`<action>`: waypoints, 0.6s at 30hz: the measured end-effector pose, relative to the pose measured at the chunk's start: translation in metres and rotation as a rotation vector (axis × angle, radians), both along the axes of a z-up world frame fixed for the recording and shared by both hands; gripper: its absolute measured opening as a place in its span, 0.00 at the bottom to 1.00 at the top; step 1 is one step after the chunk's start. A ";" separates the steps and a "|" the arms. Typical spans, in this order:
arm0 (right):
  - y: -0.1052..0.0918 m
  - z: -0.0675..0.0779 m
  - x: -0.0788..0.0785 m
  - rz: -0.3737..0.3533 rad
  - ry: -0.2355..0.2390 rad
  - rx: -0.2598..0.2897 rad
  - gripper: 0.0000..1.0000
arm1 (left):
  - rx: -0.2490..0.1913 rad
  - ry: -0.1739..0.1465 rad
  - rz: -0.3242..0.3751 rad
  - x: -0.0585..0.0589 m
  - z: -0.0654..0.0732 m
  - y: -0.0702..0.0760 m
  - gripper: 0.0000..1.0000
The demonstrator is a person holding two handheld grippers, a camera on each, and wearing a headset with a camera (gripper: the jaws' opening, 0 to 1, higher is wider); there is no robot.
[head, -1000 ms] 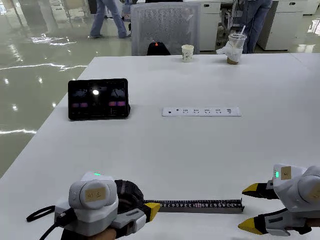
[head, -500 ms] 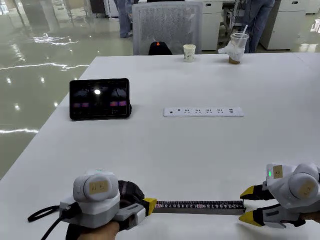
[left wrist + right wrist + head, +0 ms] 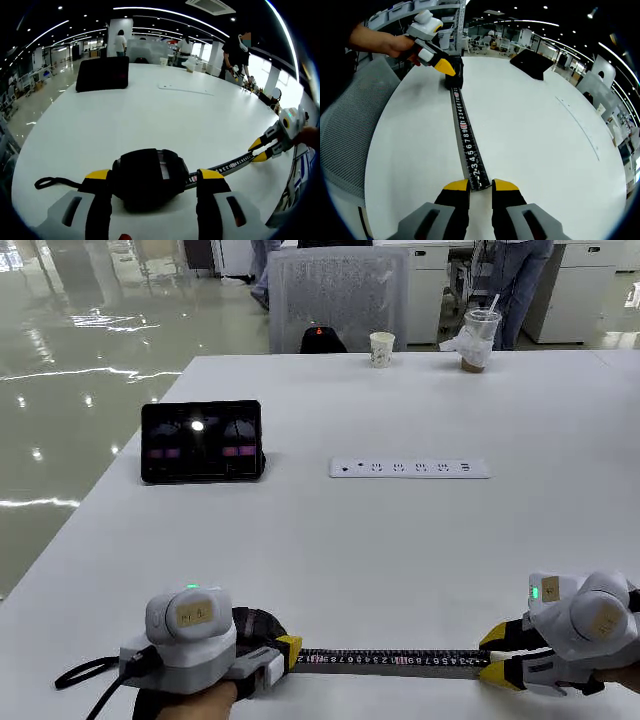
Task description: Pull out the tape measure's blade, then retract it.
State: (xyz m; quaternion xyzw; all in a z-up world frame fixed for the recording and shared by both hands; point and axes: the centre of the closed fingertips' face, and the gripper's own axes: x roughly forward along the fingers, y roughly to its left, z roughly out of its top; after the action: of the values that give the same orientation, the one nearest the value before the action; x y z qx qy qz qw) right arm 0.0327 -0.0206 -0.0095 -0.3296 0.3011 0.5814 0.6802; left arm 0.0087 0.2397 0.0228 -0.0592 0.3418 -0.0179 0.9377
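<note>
My left gripper (image 3: 278,652) is shut on the black tape measure case (image 3: 258,630) at the table's near left edge; in the left gripper view the case (image 3: 150,175) sits between the two yellow-tipped jaws. The blade (image 3: 390,658) lies flat on the white table, pulled out to the right. My right gripper (image 3: 495,655) has its jaws closed in on the blade's end, which the right gripper view shows between the yellow tips (image 3: 480,186). That view also has the numbered blade (image 3: 466,135) running away to the case (image 3: 454,76) and the left gripper (image 3: 445,65).
A dark tablet (image 3: 202,440) stands at mid left and a white power strip (image 3: 410,468) lies at the centre. A paper cup (image 3: 380,348) and a plastic cup with a straw (image 3: 480,335) stand by the far edge, near a mesh chair (image 3: 335,295). People stand beyond.
My right gripper has moved left to the blade's end and its jaws have narrowed from wide open onto it. The left gripper and case have kept their place.
</note>
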 end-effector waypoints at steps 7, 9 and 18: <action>-0.001 -0.002 -0.001 -0.042 0.024 0.035 0.13 | -0.002 0.010 0.004 0.000 -0.003 0.001 0.63; -0.002 -0.002 -0.002 -0.053 0.030 0.046 0.13 | -0.003 0.012 0.006 0.001 -0.004 0.001 0.62; -0.002 -0.002 -0.003 -0.086 0.054 0.074 0.12 | 0.006 0.031 0.014 0.002 -0.009 0.002 0.61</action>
State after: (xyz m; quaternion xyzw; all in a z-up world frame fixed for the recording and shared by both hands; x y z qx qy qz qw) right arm 0.0300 -0.0221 -0.0120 -0.2750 0.3115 0.5711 0.7079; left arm 0.0105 0.2419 0.0139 -0.0592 0.3559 -0.0096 0.9326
